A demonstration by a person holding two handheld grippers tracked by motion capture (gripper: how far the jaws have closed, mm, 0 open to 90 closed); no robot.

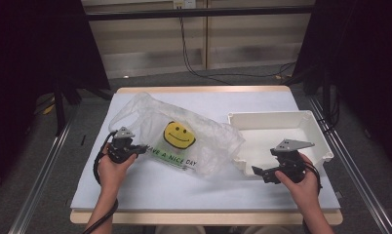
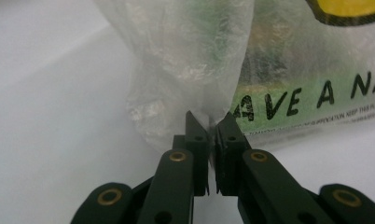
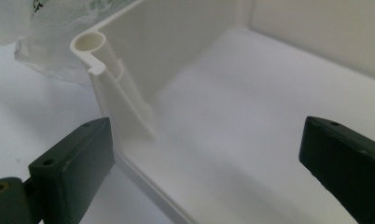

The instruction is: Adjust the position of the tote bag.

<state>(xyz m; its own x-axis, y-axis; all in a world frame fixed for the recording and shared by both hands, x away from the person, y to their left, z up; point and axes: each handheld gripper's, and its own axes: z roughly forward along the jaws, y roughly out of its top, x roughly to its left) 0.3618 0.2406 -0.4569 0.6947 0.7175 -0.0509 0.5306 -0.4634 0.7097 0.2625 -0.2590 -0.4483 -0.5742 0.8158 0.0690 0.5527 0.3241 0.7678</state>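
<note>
A clear plastic bag [image 1: 211,146] with a yellow smiley and the words "HAVE A NICE DAY" lies on its side in the middle of the white table. At the bag's left end, my left gripper [image 1: 138,149] has its jaws together. In the left gripper view the thin film of the bag [image 2: 195,60] is pinched between the tips of my left gripper [image 2: 212,123]. A white plastic bin [image 1: 282,117] stands empty at the right. My right gripper [image 1: 260,172] is wide open at the bin's near left corner. In the right gripper view the bin's corner post [image 3: 90,44] rises ahead of my right gripper [image 3: 206,140], nothing between its jaws.
The white mat [image 1: 174,187] covers the tabletop, with bare room in front of the bag. Metal rails [image 1: 43,165] run along both sides of the table. Dark curtains stand left and right, and cables [image 1: 194,68] lie on the floor behind.
</note>
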